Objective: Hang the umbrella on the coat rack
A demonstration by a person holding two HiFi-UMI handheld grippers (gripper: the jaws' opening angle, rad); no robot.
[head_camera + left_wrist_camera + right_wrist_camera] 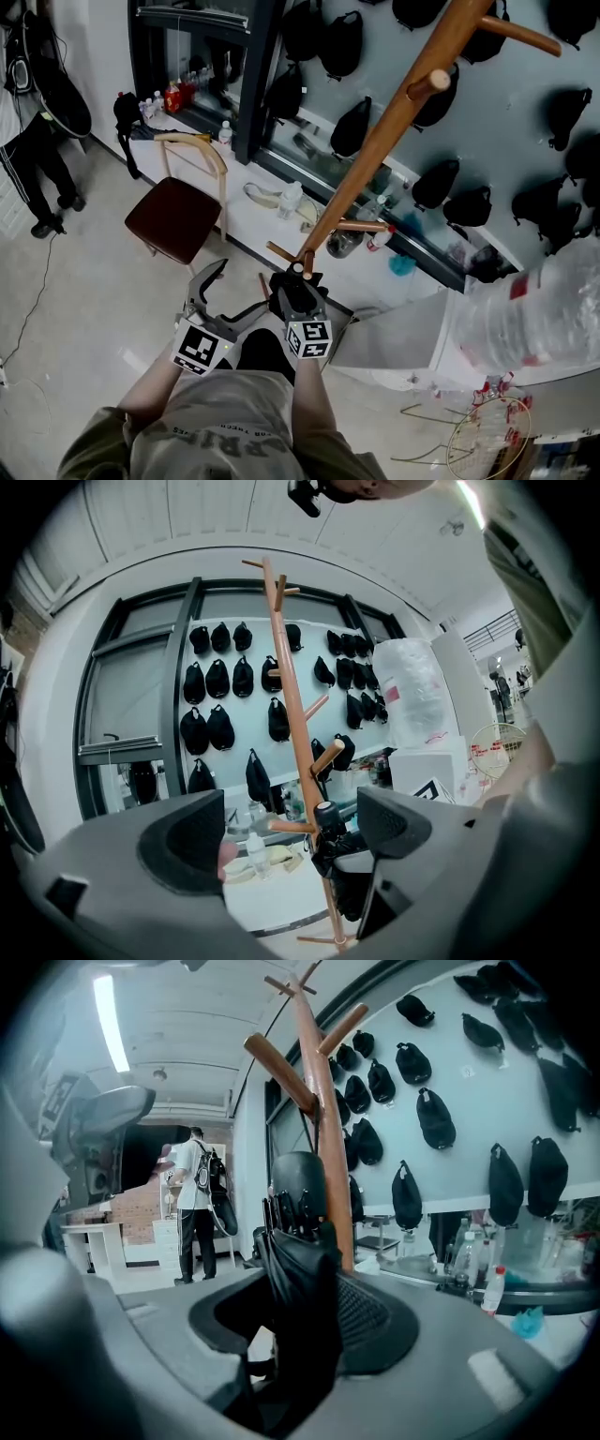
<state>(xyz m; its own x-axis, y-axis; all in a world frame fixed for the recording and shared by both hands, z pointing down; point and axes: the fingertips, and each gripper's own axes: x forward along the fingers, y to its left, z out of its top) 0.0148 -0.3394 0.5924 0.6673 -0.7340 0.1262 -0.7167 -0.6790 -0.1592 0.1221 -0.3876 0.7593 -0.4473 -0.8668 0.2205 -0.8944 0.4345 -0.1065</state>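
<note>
The wooden coat rack (375, 141) slants down from the upper right, and its pole (292, 696) rises straight ahead in the left gripper view. My right gripper (298, 283) is shut on a black folded umbrella (300, 1269). The umbrella stands upright between the jaws, close in front of the pole (328, 1166) and below a peg (281, 1068). Its round cap (324, 810) sits beside a low peg. My left gripper (214, 286) stands open just left of it and holds nothing; its jaws (291, 832) frame the rack and the umbrella (339, 850).
A dark red chair (178, 211) stands to the left, by a white ledge (267, 220) that carries bottles. Black caps (352, 127) hang on the wall behind the rack. A person (37, 141) stands far left. A large plastic bag (534, 319) and a wire basket (487, 431) lie to the right.
</note>
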